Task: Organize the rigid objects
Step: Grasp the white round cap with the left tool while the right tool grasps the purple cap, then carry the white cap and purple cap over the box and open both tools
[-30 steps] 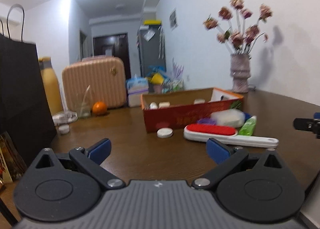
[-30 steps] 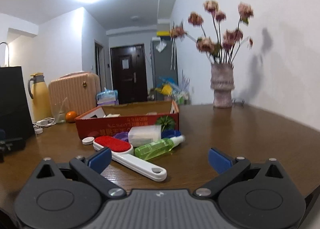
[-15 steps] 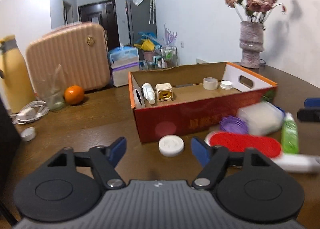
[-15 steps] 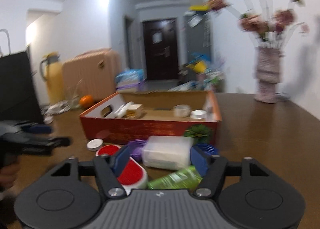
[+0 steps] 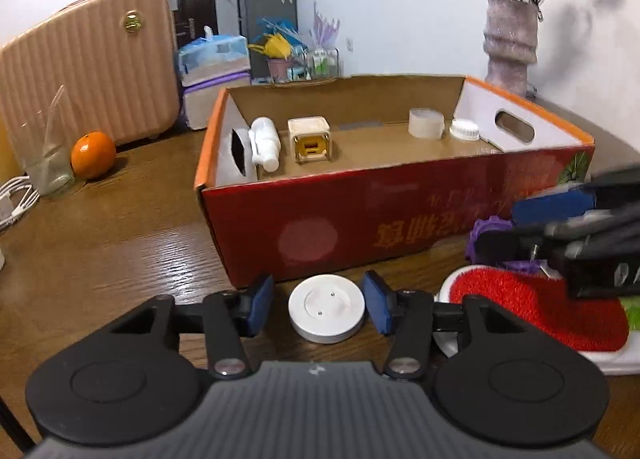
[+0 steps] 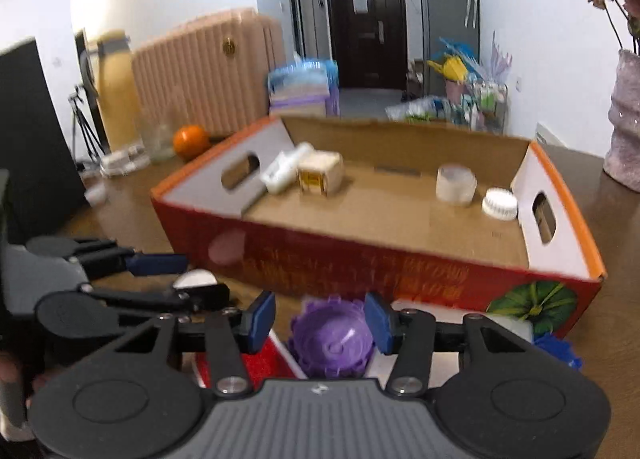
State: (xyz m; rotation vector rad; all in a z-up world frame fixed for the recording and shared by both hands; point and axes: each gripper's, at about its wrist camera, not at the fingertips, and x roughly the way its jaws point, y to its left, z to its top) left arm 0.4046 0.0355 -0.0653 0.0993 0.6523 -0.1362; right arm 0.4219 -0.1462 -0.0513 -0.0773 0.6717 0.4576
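A red cardboard box [image 5: 360,215] stands open on the wooden table and holds a white bottle [image 5: 265,143], a yellow-faced cube [image 5: 309,139], a tape roll [image 5: 426,123] and a white cap [image 5: 464,129]. My left gripper [image 5: 319,305] is open with its pads on either side of a white round disc [image 5: 326,307] in front of the box. My right gripper [image 6: 320,322] is open around a purple ridged lid [image 6: 332,339]. The box also shows in the right wrist view [image 6: 380,259]. A red lint brush [image 5: 540,311] lies to the right of the disc.
An orange [image 5: 93,155], a glass [image 5: 44,155] and white cables [image 5: 16,195] sit at the table's left. A pink suitcase [image 5: 88,59] stands behind. A vase of flowers [image 5: 510,47] is at back right. A blue lid [image 6: 558,349] and clear container lie by the box.
Both grippers moved forward and down towards the box. The left pads now flank the white disc; the right pads now flank the purple lid. Both jaws narrowed.
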